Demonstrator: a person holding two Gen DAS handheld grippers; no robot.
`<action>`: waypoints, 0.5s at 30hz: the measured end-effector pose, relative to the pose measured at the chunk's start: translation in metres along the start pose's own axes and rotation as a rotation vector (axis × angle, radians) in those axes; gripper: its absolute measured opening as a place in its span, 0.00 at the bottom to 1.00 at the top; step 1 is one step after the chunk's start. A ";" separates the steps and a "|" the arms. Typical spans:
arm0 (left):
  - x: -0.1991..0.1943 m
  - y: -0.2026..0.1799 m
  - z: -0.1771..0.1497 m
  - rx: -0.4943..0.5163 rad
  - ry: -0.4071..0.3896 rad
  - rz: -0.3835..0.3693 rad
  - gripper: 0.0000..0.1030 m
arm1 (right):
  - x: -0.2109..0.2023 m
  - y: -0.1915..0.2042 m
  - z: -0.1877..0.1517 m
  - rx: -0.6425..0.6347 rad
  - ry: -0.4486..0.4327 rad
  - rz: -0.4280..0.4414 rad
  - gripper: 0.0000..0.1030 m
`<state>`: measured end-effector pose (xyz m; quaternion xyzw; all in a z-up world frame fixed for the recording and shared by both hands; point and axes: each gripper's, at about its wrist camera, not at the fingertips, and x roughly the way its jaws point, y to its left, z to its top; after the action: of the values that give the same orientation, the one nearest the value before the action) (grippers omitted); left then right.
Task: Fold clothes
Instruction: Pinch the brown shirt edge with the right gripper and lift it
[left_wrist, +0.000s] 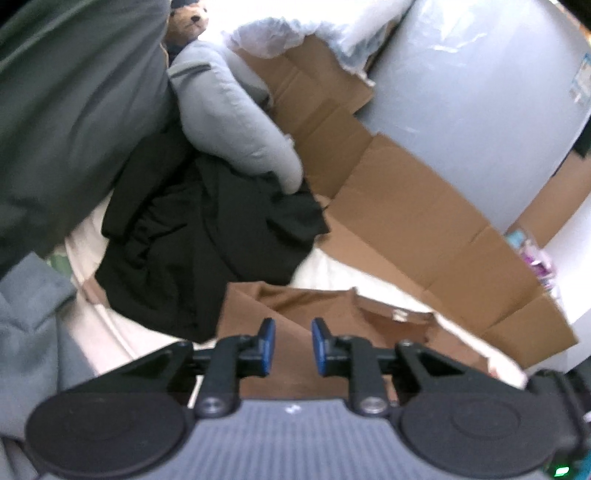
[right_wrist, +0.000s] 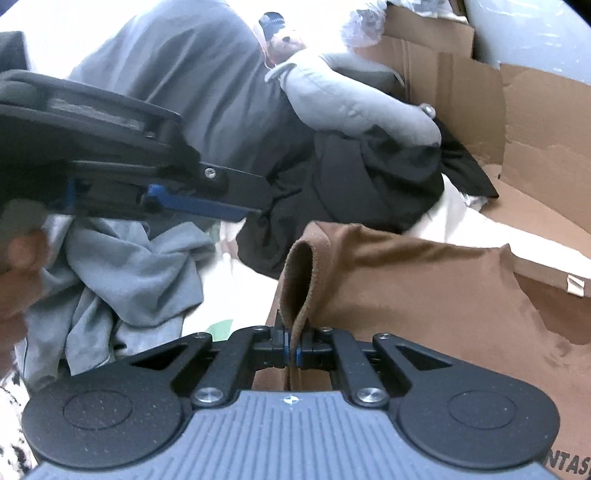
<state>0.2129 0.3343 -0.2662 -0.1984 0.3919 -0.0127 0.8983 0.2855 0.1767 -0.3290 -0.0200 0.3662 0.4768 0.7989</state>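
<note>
The right gripper (right_wrist: 293, 345) has its 2 fingers pressed together on a fold of the brown shirt (right_wrist: 424, 280), and a narrow loop of the brown cloth stands up out of the pinch. The rest of the shirt lies spread to the right of that grip on a pale bed sheet (right_wrist: 461, 218), with its collar and a small white label toward the far right.

The left gripper (left_wrist: 293, 341) hangs above the near edge of the same brown shirt (left_wrist: 295, 306) with its blue pads (left_wrist: 266, 338) apart — nothing is between them, and they touch no cloth. In the right wrist view that left gripper (right_wrist: 236, 210) reaches in from the left, held by a hand (right_wrist: 18, 273) at the picture's edge, over a crumpled light grey garment (right_wrist: 122, 273).

Behind the brown shirt sits a heap of black clothes (left_wrist: 207, 240), and a padded grey cushion (left_wrist: 236, 122) rests against its far side. A dark green-grey cloth (left_wrist: 74, 110) fills the upper left of the left wrist view. Flattened cardboard (left_wrist: 424, 206) runs along the far right side of the bed, and a teddy bear (left_wrist: 188, 22) peeks out at the back — only its head shows.
</note>
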 end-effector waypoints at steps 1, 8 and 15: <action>0.006 0.001 0.003 0.012 0.013 0.012 0.22 | -0.001 -0.005 0.000 0.016 -0.001 0.005 0.02; 0.048 0.007 0.026 0.083 0.081 0.056 0.36 | 0.001 -0.040 -0.010 0.187 -0.021 -0.011 0.02; 0.098 0.011 0.051 0.054 0.155 0.100 0.40 | 0.005 -0.060 -0.032 0.322 0.016 -0.036 0.02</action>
<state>0.3153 0.3442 -0.3076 -0.1527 0.4690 0.0063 0.8698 0.3153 0.1358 -0.3742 0.0982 0.4438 0.3973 0.7972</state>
